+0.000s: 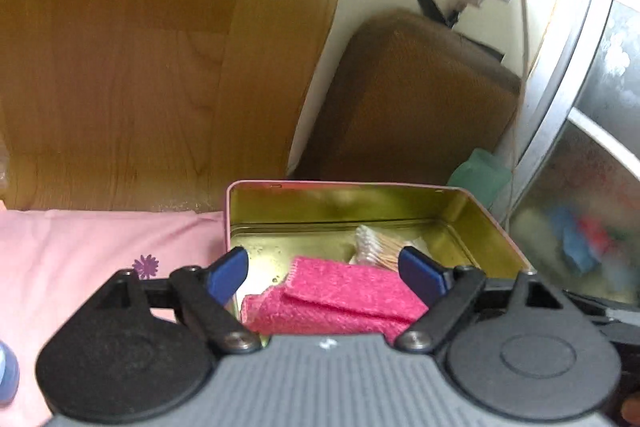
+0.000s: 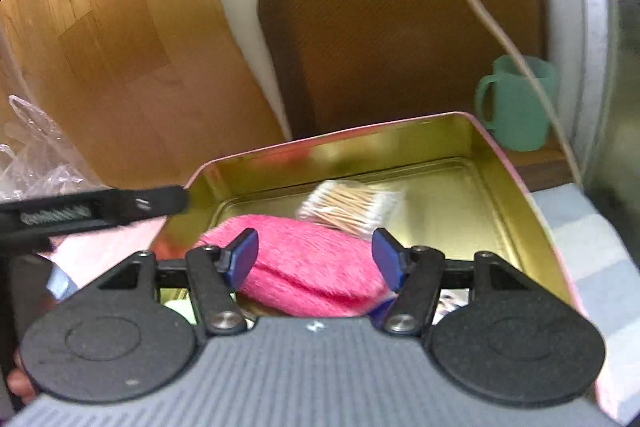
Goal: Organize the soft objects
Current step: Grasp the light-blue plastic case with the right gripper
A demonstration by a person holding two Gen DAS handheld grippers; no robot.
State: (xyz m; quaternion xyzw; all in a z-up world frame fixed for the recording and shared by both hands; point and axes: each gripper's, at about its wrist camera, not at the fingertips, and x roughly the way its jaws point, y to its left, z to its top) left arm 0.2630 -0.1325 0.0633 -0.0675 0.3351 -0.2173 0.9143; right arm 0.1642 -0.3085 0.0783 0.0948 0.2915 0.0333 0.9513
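A folded pink towel [image 1: 340, 299] lies in the near part of an open gold-lined tin [image 1: 472, 227] with a pink outer rim. A packet of cotton swabs [image 1: 380, 247] rests behind the towel. My left gripper [image 1: 324, 273] hangs over the tin's near edge, open, its blue pads [image 1: 230, 273] apart from the towel. In the right wrist view the same pink towel [image 2: 308, 267] sits below my right gripper [image 2: 316, 257], whose jaws stand open on either side without pressing it. The swabs [image 2: 352, 205] lie beyond, on the tin [image 2: 520, 203] floor. The left gripper's black finger [image 2: 100, 211] reaches in from the left.
The tin sits on a pink cloth [image 1: 100, 247] with a purple flower print. Behind stand a brown cushion [image 2: 400, 39], a wooden panel [image 1: 140, 47] and a green mug [image 2: 516, 103]. A white cable [image 2: 500, 39] hangs across. Crumpled clear plastic [image 2: 36, 155] lies at the left.
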